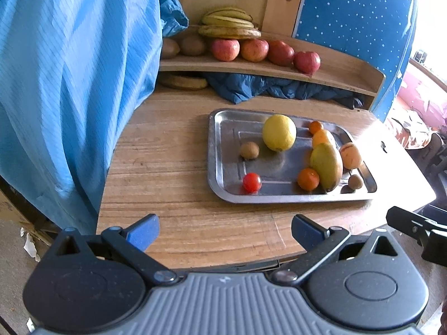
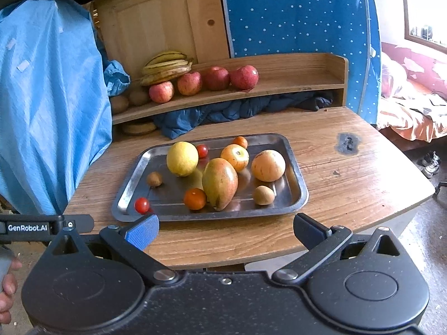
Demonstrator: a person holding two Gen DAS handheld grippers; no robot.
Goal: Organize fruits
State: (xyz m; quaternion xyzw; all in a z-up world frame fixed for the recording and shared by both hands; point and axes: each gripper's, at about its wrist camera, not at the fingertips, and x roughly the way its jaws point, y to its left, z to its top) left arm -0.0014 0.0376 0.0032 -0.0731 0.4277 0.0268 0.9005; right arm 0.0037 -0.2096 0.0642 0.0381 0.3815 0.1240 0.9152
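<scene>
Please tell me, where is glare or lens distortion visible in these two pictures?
Left wrist view: the table edge curves strongly, and daylight washes out its right corner. Right wrist view: the window is overexposed, the steel tray rim shines, and the shelf bows.

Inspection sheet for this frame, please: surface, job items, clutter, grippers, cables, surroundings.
Surface: wooden table, dark scuff near its far right.
Job's things: metal tray holding lemon, mango, tomatoes, small brown and orange fruits; shelf holding four apples, bananas, kiwis.
Clutter: dark blue cloth under the shelf.
Grippers: left gripper and right gripper empty, jaws wide apart, at the table's near edge.
Cables: nothing seen.
Surroundings: blue curtain, dotted blue panel, bedding at right.
</scene>
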